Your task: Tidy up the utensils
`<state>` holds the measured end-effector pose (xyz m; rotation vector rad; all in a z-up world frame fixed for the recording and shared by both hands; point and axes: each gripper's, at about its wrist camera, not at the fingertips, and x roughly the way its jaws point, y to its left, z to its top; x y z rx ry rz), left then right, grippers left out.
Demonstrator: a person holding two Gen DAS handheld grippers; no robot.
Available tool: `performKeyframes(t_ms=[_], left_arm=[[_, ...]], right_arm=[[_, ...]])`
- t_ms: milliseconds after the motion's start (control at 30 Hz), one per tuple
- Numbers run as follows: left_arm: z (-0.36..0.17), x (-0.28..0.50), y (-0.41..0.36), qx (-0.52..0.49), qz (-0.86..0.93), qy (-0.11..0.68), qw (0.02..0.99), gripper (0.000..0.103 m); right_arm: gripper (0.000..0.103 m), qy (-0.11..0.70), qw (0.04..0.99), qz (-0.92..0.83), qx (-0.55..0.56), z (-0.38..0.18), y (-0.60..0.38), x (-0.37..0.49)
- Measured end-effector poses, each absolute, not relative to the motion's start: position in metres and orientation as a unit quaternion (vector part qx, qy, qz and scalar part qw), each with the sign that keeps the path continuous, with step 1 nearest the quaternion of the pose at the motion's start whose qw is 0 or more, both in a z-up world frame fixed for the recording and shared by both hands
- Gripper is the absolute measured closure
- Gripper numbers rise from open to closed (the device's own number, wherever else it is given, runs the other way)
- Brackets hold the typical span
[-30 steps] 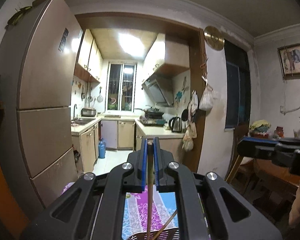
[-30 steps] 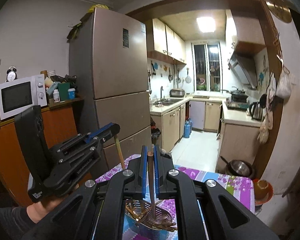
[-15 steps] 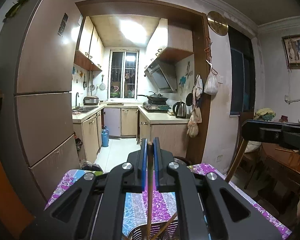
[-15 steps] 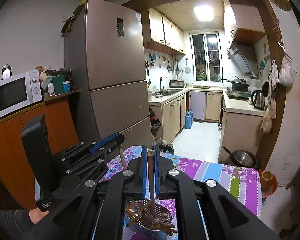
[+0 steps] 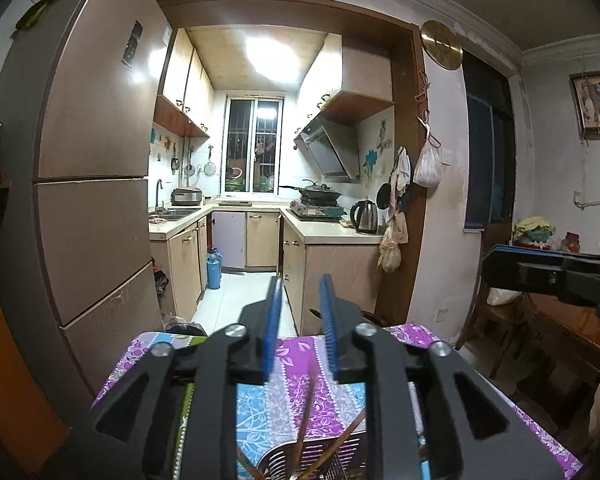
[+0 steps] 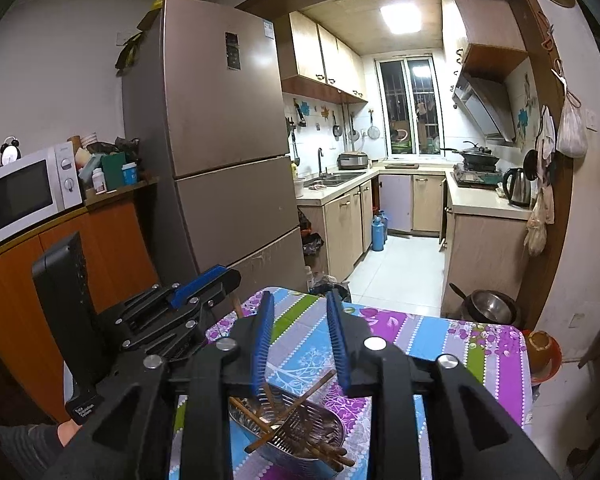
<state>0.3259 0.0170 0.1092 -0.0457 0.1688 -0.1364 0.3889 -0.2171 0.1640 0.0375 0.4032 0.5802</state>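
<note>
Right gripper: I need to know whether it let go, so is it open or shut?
Open. The right gripper shows a clear gap between its blue pads, with nothing held; chopsticks lie in the basket below.

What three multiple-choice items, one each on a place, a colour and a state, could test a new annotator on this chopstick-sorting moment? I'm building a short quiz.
1. Where do the chopsticks lie?
A. In the metal strainer basket
B. On the floor
C. In the sink

2. What colour are the pads on the right gripper?
A. Red
B. Blue
C. White

3. How does the left gripper stand?
A. Shut on a chopstick
B. Out of view
C. Open, holding nothing

Answers:
1 A: the sticks rest crossed in the basket on the tablecloth.
2 B: both pads show blue.
3 C: a clear gap shows between its fingers.
</note>
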Motion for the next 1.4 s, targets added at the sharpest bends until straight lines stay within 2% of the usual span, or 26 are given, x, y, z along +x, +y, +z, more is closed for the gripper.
performKeyframes(t_ms=[100,167,300,333,400,467,600,667,700,767,833,1167,1400], left_arm=[[0.111,0.323,0.021,-0.027,-0.064,0.082,0.994,0.080],[0.113,0.319,0.023,-0.030,-0.060,0.078,0.995,0.069],[0.121,0.306,0.029,-0.038,-0.056,0.066,0.995,0.059],[0.123,0.300,0.031,-0.040,-0.055,0.060,0.996,0.054],[0.127,0.286,0.035,-0.041,-0.054,0.050,0.996,0.049],[0.128,0.274,0.038,-0.039,-0.054,0.042,0.997,0.041],[0.122,0.232,0.044,-0.016,-0.042,0.023,0.999,0.028],[0.114,0.208,0.049,-0.008,-0.034,0.017,0.999,0.011],[0.110,0.199,0.052,-0.006,-0.029,0.015,0.999,0.007],[0.101,0.179,0.057,-0.002,-0.022,0.011,1.000,0.006],[0.089,0.159,0.062,0.003,-0.021,0.020,1.000,0.006],[0.024,0.099,0.070,-0.019,-0.015,0.110,0.994,0.005],[0.005,0.070,0.065,-0.024,-0.012,0.112,0.993,0.005]], right_arm=[[0.073,0.189,0.940,0.283,0.022,0.169,-0.221,0.384],[0.072,0.180,0.942,0.282,0.024,0.173,-0.226,0.378],[0.071,0.167,0.946,0.278,0.022,0.180,-0.235,0.365],[0.069,0.163,0.947,0.277,0.020,0.182,-0.236,0.360],[0.061,0.155,0.949,0.275,0.019,0.185,-0.240,0.351],[0.047,0.141,0.951,0.275,0.019,0.187,-0.246,0.335],[0.032,0.109,0.956,0.273,0.017,0.185,-0.258,0.293],[0.022,0.089,0.960,0.264,0.015,0.177,-0.266,0.265],[0.021,0.079,0.962,0.260,0.013,0.171,-0.270,0.248],[0.011,0.067,0.966,0.249,0.011,0.160,-0.277,0.223],[0.005,0.059,0.969,0.239,0.012,0.147,-0.281,0.199],[0.005,0.083,0.976,0.201,0.028,0.068,-0.267,0.119],[0.005,0.108,0.977,0.180,0.026,0.029,-0.245,0.095]])
